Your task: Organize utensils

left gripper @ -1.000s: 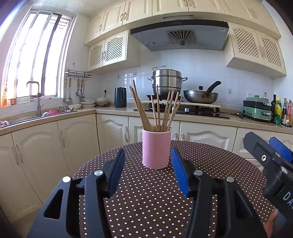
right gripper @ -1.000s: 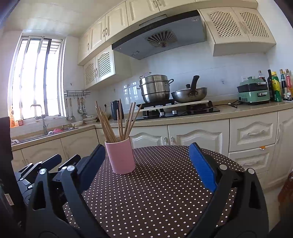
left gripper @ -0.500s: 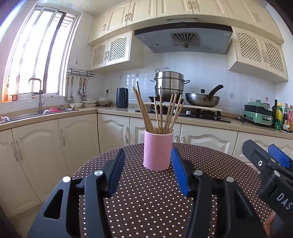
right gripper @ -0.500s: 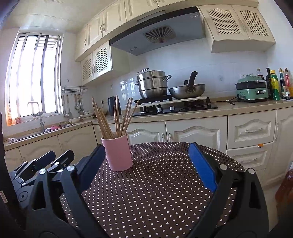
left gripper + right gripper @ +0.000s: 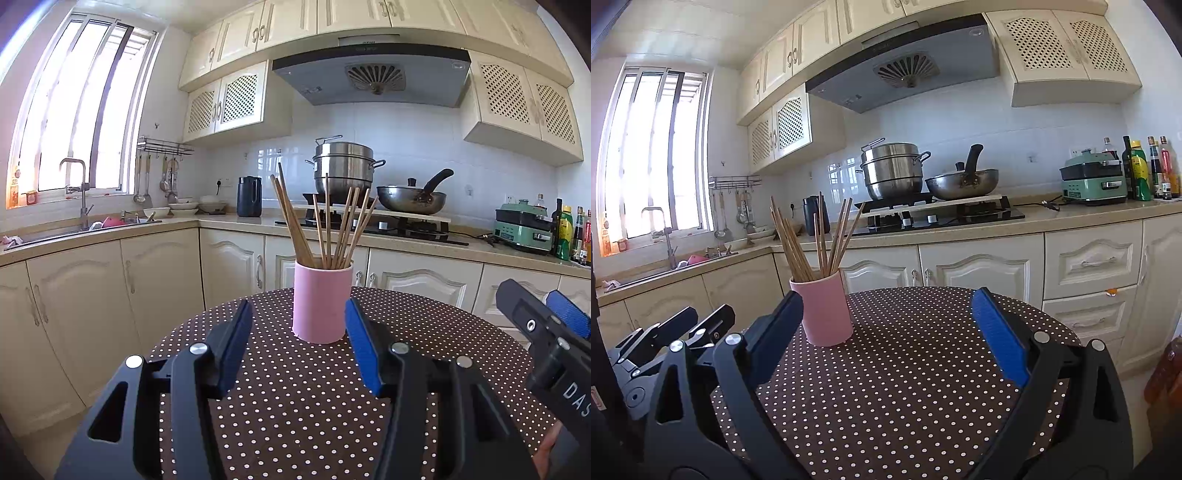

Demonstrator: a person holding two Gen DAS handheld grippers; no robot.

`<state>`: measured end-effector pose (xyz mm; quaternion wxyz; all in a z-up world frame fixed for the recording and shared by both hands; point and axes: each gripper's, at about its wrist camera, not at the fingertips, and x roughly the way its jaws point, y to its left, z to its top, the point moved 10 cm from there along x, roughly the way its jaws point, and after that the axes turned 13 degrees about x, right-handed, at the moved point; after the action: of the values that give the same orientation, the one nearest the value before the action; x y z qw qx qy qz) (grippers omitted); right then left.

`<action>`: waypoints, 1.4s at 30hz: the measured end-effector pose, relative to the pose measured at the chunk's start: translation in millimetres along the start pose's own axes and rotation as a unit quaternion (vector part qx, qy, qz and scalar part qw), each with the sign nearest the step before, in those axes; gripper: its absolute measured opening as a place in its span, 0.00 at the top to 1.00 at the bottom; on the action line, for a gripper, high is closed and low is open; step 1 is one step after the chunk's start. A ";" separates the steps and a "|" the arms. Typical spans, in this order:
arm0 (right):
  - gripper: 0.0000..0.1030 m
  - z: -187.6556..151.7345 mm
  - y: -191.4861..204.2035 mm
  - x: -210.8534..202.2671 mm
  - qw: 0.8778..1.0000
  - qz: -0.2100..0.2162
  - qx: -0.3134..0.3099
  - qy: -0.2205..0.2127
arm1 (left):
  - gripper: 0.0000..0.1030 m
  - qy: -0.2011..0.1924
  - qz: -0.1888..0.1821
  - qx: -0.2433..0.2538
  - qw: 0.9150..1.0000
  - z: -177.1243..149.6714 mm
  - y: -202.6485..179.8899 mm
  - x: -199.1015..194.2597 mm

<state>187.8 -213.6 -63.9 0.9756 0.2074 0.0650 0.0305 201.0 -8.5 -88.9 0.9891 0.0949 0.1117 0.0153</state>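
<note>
Hovering spread and empty, left gripper [image 5: 297,328] and right gripper [image 5: 886,317] face pink cup [image 5: 322,301] of chopsticks [image 5: 325,221] at desk's [image 5: 314,406] 12 o'clock; utensils look gathered, next likely retreat.

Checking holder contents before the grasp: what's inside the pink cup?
The pink cup holds a loose bundle of wooden chopsticks, upper ends fanning out above the rim. Their lower ends and the cup's bottom are hidden by its opaque wall, so anything else inside can't be seen.

Wooden chopsticks [image 5: 328,225] stand fanned in upright pink cup [image 5: 322,301].
</note>
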 end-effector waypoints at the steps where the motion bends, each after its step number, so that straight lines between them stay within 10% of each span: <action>1: 0.11 0.3 -0.9 -0.1 1.000 -0.001 0.002 0.000 | 0.49 0.000 0.000 0.000 1.000 0.0 0.0 -0.1; 42: 0.11 -2.7 -4.2 7.5 1.000 -0.017 -0.003 0.017 | 0.42 0.013 -0.013 0.007 1.000 -5.3 -7.8 5.1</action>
<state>194.9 -215.7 -68.9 0.9755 0.2025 0.0846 0.0176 204.8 -14.9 -96.6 0.9869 0.1003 0.1262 0.0033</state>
